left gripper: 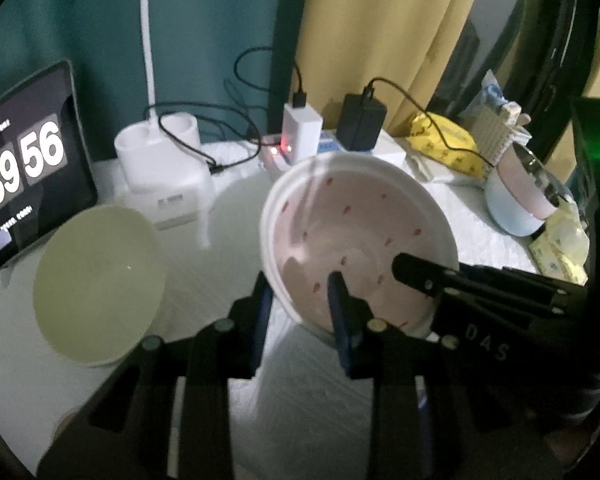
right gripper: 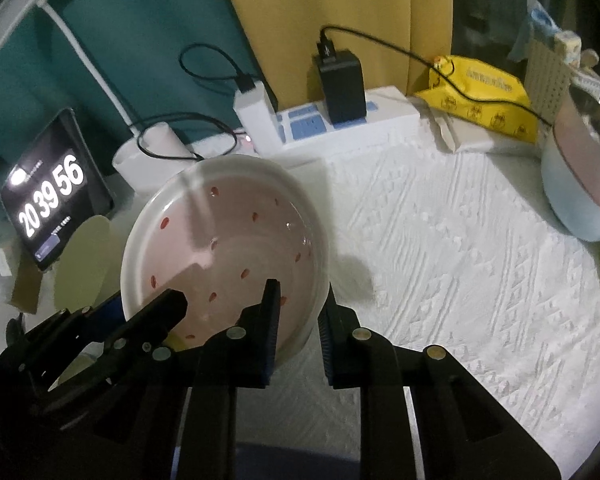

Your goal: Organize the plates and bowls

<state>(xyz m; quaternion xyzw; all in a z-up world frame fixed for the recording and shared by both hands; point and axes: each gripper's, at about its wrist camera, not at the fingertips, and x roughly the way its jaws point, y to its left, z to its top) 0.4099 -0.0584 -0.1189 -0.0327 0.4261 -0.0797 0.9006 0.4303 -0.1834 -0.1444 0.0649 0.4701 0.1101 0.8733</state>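
Bowl (left gripper: 356,240) rim between fingers (left gripper: 340,304) (both grippers)

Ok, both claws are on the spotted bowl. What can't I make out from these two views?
- Left wrist view: the spotted bowl's underside, and whether it clears the cloth, hidden by its own wall.
- Right wrist view: most of the green plate behind the bowl and the left claw.
- Both views: the tablet's small text, too blurred to read.
- Both views: the blue bowl, cut off at the right edge.

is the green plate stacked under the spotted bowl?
No. In the left wrist view the green plate lies on the white cloth by itself, apart from the spotted bowl and to its left.
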